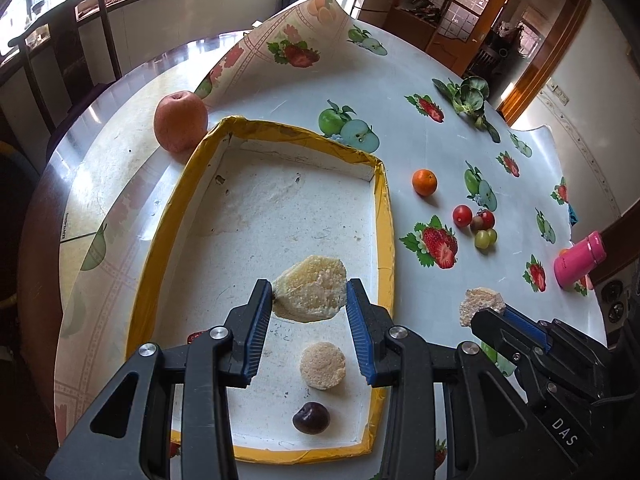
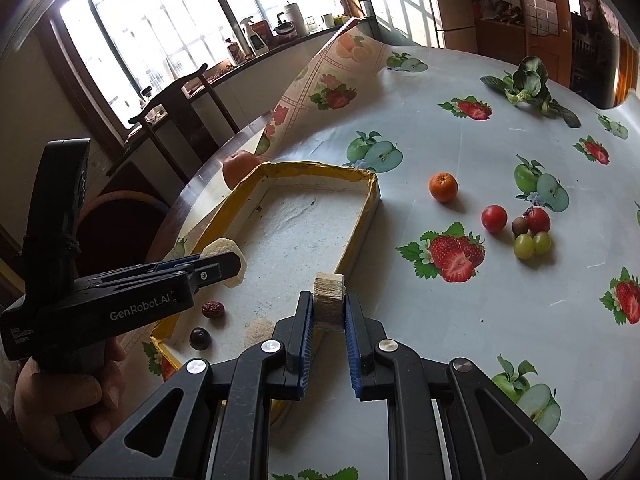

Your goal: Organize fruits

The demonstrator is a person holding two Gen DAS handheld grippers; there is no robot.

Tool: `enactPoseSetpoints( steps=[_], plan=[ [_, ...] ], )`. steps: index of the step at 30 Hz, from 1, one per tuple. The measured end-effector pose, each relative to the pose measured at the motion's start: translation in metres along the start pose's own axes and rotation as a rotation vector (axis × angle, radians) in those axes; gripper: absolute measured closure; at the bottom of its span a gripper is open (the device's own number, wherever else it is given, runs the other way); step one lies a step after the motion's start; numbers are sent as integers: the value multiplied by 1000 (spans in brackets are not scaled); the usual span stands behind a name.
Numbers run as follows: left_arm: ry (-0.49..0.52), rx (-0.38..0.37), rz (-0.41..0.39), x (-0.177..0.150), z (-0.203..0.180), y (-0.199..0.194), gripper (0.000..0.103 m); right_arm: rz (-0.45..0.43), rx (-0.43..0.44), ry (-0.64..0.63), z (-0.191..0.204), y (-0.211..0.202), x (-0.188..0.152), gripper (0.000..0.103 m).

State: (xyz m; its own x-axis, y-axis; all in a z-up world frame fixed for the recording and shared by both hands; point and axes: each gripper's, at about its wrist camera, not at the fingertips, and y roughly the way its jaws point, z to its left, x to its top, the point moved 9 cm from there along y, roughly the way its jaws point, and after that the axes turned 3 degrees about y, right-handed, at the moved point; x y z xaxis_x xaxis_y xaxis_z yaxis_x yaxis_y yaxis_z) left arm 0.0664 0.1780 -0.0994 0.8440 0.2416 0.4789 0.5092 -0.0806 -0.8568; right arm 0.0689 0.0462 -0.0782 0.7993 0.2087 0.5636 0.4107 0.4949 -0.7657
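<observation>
My left gripper (image 1: 310, 298) is shut on a pale cut fruit slice (image 1: 310, 292) and holds it above the yellow-rimmed tray (image 1: 384, 208). In the tray lie a round pale slice (image 1: 322, 365) and a dark plum (image 1: 311, 418); a red date (image 2: 212, 309) also lies there. My right gripper (image 2: 328, 308) is shut on a pale fruit chunk (image 2: 329, 300) above the tray's right rim; it also shows in the left wrist view (image 1: 480, 304). On the cloth lie a tangerine (image 1: 424, 182), cherry tomatoes (image 1: 462, 215) and green grapes (image 1: 485, 237).
A large apple (image 1: 181, 121) sits beyond the tray's far left corner. A leafy green vegetable (image 1: 470, 98) lies at the far right. A pink bottle (image 1: 579, 263) lies near the table's right edge. The tablecloth's corner (image 1: 304, 28) curls up at the back.
</observation>
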Motion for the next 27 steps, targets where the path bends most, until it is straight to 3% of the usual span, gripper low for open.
enactPoseSetpoints(
  steps=[17,27],
  plan=[
    [-42,26,9,8,28,10,68,34,31,-32,23,28,8,88],
    [-84,45,34,10,46,27,67,107,45,-101,51,73,7,88]
  ],
)
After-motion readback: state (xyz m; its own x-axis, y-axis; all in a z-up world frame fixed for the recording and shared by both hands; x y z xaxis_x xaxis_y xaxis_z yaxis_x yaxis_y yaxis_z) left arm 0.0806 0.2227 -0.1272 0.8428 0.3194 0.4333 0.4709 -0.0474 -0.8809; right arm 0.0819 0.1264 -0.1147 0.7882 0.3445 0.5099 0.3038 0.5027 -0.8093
